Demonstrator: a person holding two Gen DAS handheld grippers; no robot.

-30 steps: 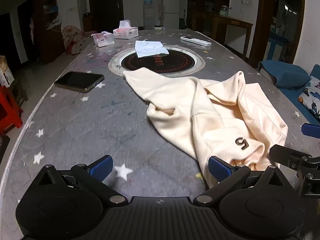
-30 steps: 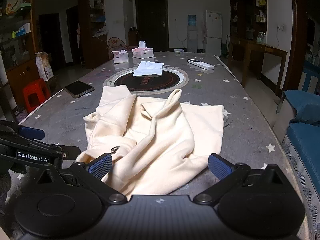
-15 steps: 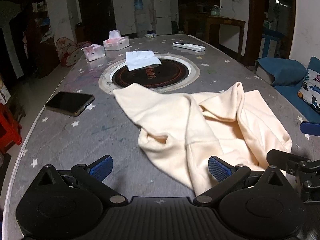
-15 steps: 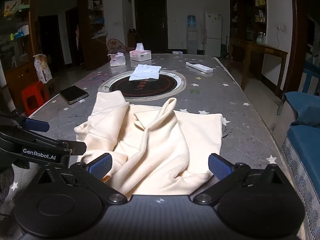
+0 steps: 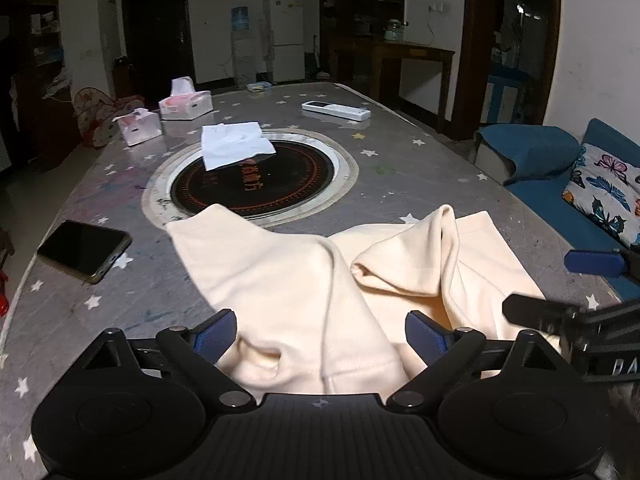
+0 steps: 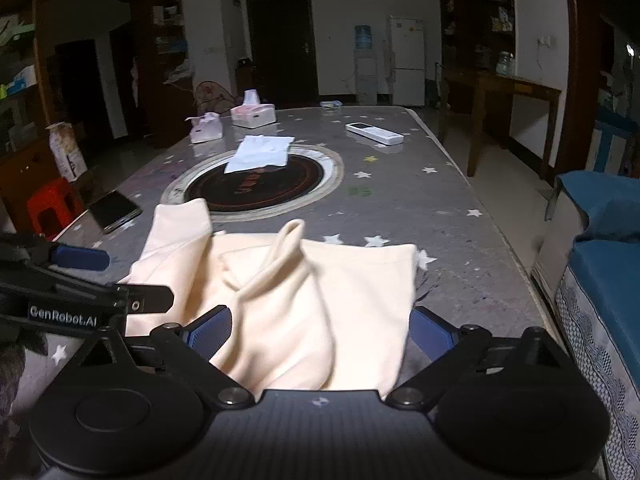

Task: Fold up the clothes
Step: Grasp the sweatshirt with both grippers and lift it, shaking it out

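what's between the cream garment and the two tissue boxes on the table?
The round black hotplate with a white cloth lying on its far rim, between the cream garment and tissue boxes; clearest from the left wrist.

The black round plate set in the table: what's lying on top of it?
A white folded cloth covers its far edge, and the cream garment's corner overlaps its near rim. What lies beneath them is hidden.
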